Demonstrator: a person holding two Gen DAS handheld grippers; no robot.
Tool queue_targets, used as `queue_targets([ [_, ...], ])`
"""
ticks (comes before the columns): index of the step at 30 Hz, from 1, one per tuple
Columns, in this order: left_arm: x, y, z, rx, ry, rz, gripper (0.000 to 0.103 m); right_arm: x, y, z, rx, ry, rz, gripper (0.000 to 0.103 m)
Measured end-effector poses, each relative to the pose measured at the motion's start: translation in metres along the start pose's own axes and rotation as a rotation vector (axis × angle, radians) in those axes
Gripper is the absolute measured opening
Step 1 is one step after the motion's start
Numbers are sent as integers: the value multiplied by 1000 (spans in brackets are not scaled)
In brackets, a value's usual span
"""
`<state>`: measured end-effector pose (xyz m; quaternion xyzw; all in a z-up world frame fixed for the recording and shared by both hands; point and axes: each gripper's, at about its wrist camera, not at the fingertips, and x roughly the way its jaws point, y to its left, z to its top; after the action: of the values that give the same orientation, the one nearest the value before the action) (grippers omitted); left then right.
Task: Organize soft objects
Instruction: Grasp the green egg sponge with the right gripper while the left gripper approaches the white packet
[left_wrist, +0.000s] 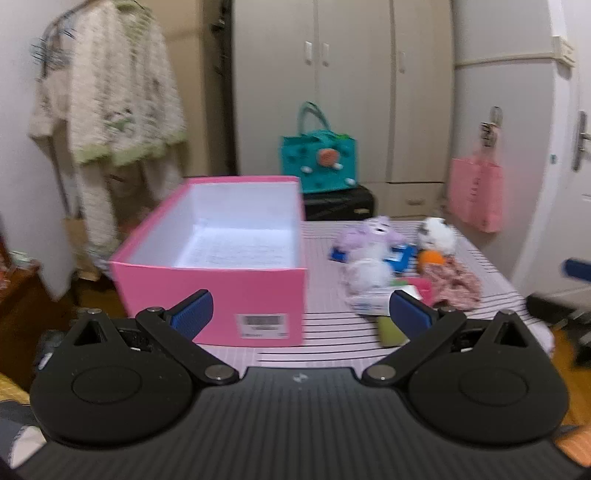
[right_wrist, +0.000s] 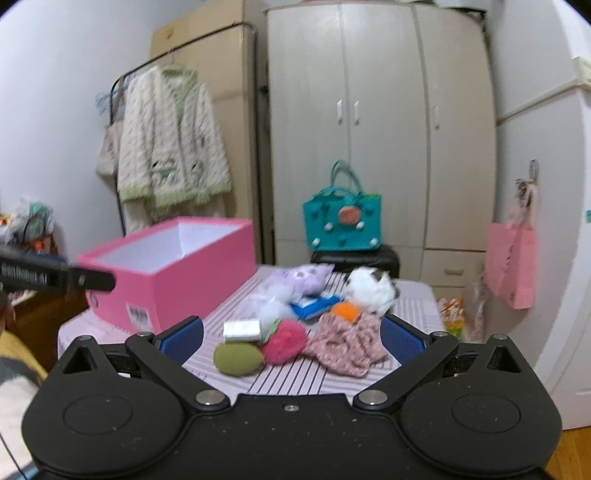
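Both the left tongs (left_wrist: 301, 314) and the right tongs (right_wrist: 291, 338) hang spread wide and empty above the striped surface (right_wrist: 295, 373), apparently readying a first pick, since the plush toys (right_wrist: 310, 280) lie heaped beside the empty pink box (left_wrist: 236, 295).

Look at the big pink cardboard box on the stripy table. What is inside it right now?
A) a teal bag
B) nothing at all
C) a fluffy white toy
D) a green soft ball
B: the big pink cardboard box shows only its bare white floor and walls, while the soft toys, like the green soft ball, lie outside on the stripy table.
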<state>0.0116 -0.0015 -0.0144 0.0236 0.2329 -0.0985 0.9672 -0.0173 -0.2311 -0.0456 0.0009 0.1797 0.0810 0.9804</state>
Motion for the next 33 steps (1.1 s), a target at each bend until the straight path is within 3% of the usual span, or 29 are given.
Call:
queue_targets([
  [7,31,-24,9,56,53,-129,97,46,1,-15,8,86,137,97],
  [16,79,-59,18,99,177,-245,78,93,8,-37,14,149,295,83],
  [18,90,-66,17,124,193,-241,68,102,9,-41,21,165,304,80],
  [22,111,-75,14,177,234,-237,60,116,11,-46,31,189,304,75],
  [27,140,-77,14,177,294,-228,59,131,15,-47,14,203,297,74],
  [31,157,-78,12,131,331,-263,62,139,19,-48,-6,189,273,74],
  [33,162,-81,9,135,331,-240,63,144,18,-49,4,191,263,73],
])
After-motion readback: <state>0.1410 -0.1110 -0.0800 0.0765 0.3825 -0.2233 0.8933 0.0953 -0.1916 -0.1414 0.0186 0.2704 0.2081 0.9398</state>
